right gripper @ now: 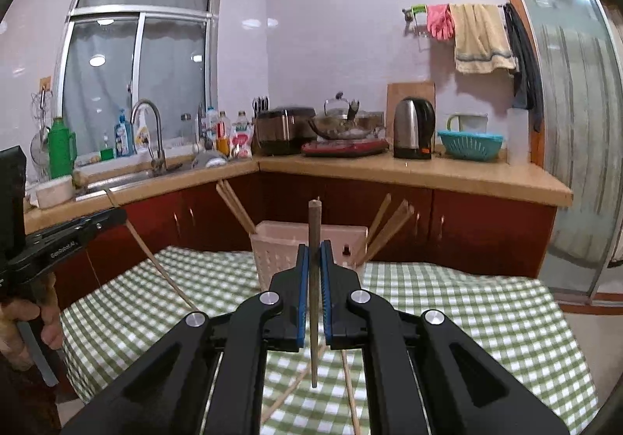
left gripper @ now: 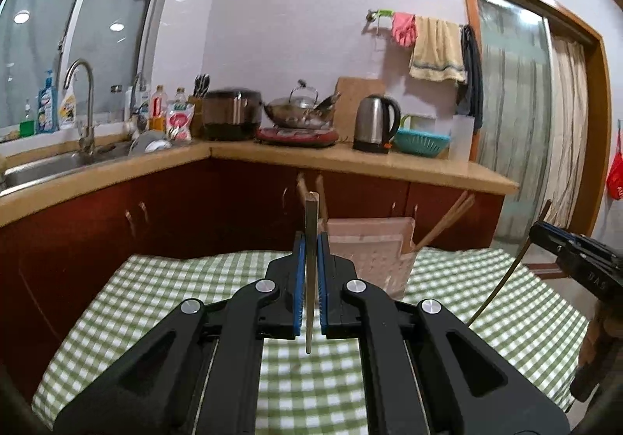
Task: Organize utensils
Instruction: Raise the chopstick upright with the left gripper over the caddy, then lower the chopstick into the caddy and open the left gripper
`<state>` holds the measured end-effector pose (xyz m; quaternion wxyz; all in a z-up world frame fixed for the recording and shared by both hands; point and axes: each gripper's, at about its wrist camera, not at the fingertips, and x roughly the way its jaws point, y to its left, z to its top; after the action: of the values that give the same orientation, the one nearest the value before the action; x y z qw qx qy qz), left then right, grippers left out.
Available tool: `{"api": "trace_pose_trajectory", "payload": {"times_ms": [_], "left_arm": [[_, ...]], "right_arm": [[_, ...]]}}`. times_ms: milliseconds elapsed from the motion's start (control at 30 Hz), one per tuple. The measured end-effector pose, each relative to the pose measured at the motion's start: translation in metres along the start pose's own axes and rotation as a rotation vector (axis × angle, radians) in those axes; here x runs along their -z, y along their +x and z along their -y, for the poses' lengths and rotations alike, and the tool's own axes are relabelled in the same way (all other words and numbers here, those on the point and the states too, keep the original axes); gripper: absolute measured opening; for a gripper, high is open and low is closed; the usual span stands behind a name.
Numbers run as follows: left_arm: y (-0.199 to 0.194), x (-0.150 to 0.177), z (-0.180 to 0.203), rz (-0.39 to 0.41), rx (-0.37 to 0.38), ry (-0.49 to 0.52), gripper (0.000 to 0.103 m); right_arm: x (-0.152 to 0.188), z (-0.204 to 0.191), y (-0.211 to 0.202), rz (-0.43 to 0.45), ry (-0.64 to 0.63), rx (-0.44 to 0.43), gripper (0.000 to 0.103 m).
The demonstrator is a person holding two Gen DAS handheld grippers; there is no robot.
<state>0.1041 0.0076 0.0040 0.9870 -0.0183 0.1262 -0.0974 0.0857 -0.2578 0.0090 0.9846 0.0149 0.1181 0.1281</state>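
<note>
Left wrist: tongs (left gripper: 310, 252) gripping chopstick (left gripper: 310, 225)

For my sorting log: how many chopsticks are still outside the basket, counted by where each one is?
In left gripper: 1 chopstick
In right gripper: 1 chopstick
Lying on cloth, in view: 2 chopsticks
Total: 4

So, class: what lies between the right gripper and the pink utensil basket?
Only bare checked tablecloth separates the right gripper, shut on a chopstick, from the basket, as the right wrist view shows.
</note>
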Motion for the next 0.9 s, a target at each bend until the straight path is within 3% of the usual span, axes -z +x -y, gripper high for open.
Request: {"api": "trace_pose_trajectory", "payload": {"times_ms": [267, 533, 733, 900], "left_arm": [[0.023, -0.053, 0.019, 0.092, 0.081, 0.002, 0.006], [0.058, -0.093, 0.036, 0.178, 0.087, 0.035, 0.006], [0.104, -0.091, 0.039, 0.152, 0.053, 0.048, 0.006], [0.136, -0.073, 0.034, 0.086, 0.046, 0.043, 0.006]], "right_arm": [[-0.049, 0.008, 0.010, 0.130, -0.007, -0.027, 0.007], [-0.090, 0.019, 0.041, 0.246, -0.022, -0.030, 0.007], [-0.093, 0.032, 0.084, 0.235, -0.015, -0.013, 0.007], [-0.074, 0.043, 0.121, 0.165, 0.011, -0.004, 0.007]]}}
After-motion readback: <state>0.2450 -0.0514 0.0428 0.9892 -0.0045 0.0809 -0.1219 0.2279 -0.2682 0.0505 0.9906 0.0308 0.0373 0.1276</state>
